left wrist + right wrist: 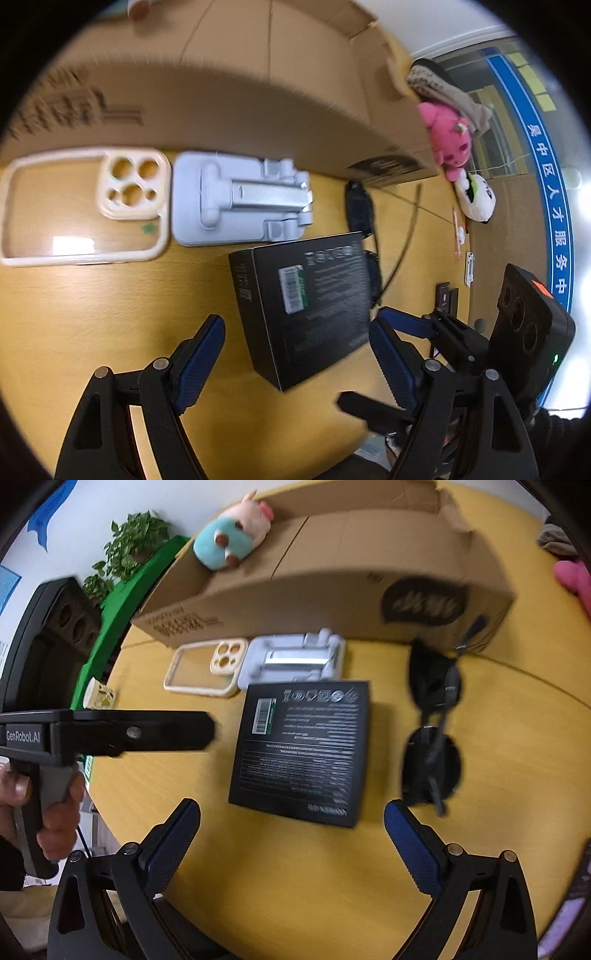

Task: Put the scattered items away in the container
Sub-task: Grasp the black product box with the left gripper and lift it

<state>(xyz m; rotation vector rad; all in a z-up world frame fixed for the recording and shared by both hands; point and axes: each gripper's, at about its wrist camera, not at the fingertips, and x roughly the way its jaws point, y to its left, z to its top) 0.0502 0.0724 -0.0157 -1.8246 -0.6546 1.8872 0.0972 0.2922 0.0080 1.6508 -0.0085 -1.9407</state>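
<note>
From the left wrist camera, the left gripper [295, 354] hangs above a yellow wooden table [92, 314] with its two blue-padded fingers spread wide and nothing between them. Under the gap lies a black box [306, 306], flat on the table with a white barcode label on its top face; the fingers do not touch it. Beyond the box, side by side, sit a cream phone case [85, 206] and a pale grey folding phone stand [240, 199], both just in front of the long side wall of an open cardboard box [221, 103]. Dark sunglasses [360, 206] lie to the right of the stand, partly hidden behind the black box. Past the cardboard box's right end are a pink plush toy [448, 138] and a white plush toy [476, 195]. The right gripper enters at lower right, its fingers also apart.

From the right wrist camera, the right gripper [291, 853] hovers over the table with its blue pads spread wide, holding nothing. The black box lies ahead of the gap, not touched. The sunglasses lie to the right of it, one lens near the right fingertip [410, 842], folded arms pointing toward the cardboard box. The phone case and phone stand sit between the black box and the cardboard box. A teal and pink plush toy [229, 541] rests on the cardboard box's far left corner. The left gripper reaches in from the left, held by a bare hand [55, 812].
</note>
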